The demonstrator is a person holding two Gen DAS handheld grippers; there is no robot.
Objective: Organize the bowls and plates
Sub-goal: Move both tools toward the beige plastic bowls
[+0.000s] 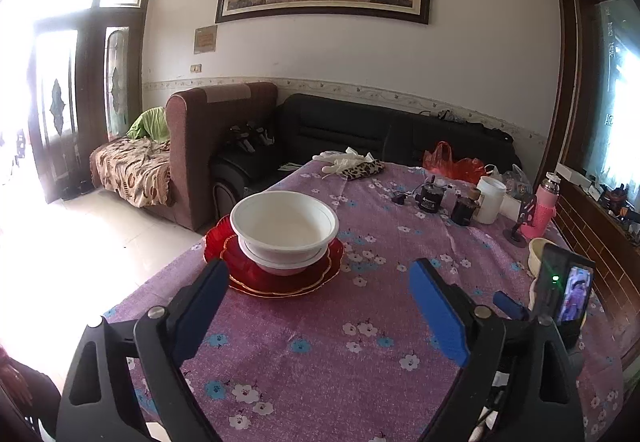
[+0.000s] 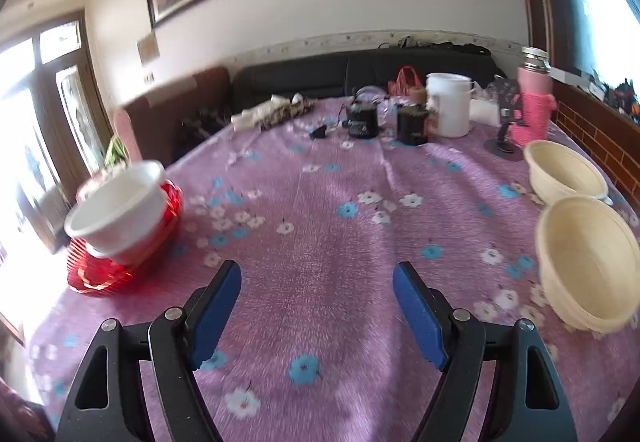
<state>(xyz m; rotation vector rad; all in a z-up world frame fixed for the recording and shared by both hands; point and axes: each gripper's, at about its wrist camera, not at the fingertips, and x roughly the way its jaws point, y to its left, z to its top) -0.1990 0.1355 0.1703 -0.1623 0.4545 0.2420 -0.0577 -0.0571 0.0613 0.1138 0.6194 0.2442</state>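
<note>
Plainly, both jaws gape, gripping nothing: left gripper [image 1: 320, 282], right gripper [image 2: 316, 282]. At eleven o'clock, stacked white plastic bowls [image 1: 285, 230] sit off-centre on scalloped red plates [image 1: 280, 278] near the desk [image 1: 320, 362] edge; a nudge could tip them. Two cream bowls [image 2: 586, 258] wait at two o'clock.

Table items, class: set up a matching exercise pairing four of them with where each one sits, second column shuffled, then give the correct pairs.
Column one:
1. white bowls
2. red plates
3. cream bowls
4. pink bottle

Column two:
A. far right end, upright
B. stacked on the red plates
C. near right side, on the cloth
D. left edge, under the bowls

Pairs: 1-B, 2-D, 3-C, 4-A
</note>
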